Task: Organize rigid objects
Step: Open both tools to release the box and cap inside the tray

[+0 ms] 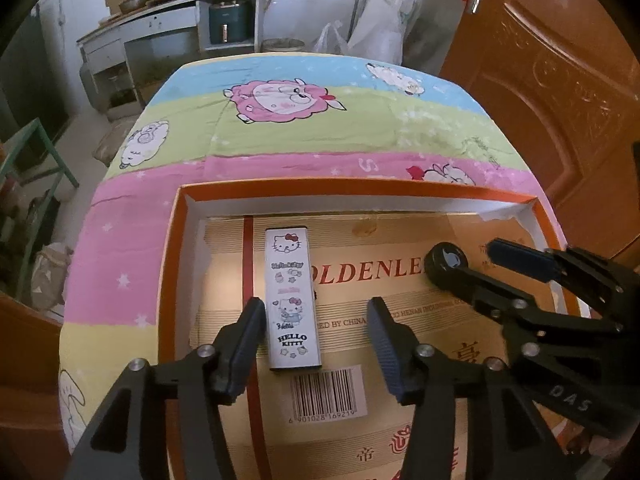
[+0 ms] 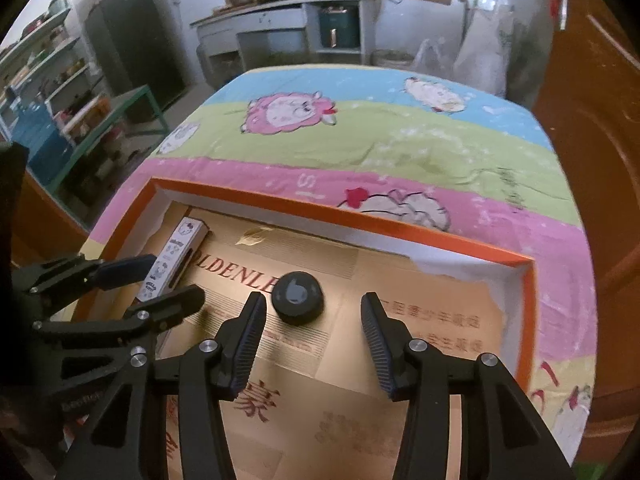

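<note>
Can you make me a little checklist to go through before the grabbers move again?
1. Left gripper open, pads off the Hello Kitty box: ok.
2. Right gripper open, pads off the black round puck: ok.
3. Both things lie inside the orange tray: ok.
4. Box lies flat: ok.
5. Grippers apart from each other: ok.
6. More things left to sort: cannot tell.

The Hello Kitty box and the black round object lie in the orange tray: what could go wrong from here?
1. The left gripper is open, but its left finger sits almost against the Hello Kitty box; pulling back sideways may drag it.
2. The black round object rests free between the open right gripper fingers; a nudge may slide it across the cardboard lining of the orange tray.
</note>
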Demonstrator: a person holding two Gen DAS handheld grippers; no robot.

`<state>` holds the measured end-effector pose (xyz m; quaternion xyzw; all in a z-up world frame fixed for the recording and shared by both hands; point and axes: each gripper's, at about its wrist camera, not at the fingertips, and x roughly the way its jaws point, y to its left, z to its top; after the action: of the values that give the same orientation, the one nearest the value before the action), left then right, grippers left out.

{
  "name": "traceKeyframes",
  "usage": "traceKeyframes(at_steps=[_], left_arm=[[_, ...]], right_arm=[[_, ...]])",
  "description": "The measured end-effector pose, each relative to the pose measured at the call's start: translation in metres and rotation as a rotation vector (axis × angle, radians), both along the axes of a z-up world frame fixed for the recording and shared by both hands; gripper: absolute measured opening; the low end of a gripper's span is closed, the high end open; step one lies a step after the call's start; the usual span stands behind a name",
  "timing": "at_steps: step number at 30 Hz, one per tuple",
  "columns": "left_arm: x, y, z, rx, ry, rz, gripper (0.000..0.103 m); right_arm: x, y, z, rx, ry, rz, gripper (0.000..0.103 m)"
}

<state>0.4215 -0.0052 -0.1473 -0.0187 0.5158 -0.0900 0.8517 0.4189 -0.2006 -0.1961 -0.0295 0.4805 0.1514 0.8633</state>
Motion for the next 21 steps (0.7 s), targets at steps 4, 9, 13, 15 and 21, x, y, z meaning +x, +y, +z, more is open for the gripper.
traceKeyframes(at_steps=[4, 9, 13, 15, 21], left_arm=[[-0.007, 0.004, 0.005, -0.022, -0.03, 0.021, 0.053], [-0.024, 0.009, 0.022, -0.042, -0.093, 0.046, 0.053], [-0.037, 0.012, 0.036, -0.054, -0.116, 0.067, 0.053], [-0.046, 0.013, 0.042, -0.054, -0.138, 0.073, 0.053], [-0.079, 0.017, 0.064, -0.055, -0.217, 0.089, 0.053]], right_arm=[[-0.013, -0.012, 0.008, 0.011, -0.03, -0.051, 0.051], [-0.033, -0.023, 0.019, 0.017, -0.073, -0.101, 0.051], [-0.051, -0.027, 0.027, 0.027, -0.096, -0.128, 0.051], [-0.061, -0.027, 0.031, 0.024, -0.108, -0.134, 0.051], [-0.093, -0.028, 0.04, 0.034, -0.126, -0.15, 0.051]])
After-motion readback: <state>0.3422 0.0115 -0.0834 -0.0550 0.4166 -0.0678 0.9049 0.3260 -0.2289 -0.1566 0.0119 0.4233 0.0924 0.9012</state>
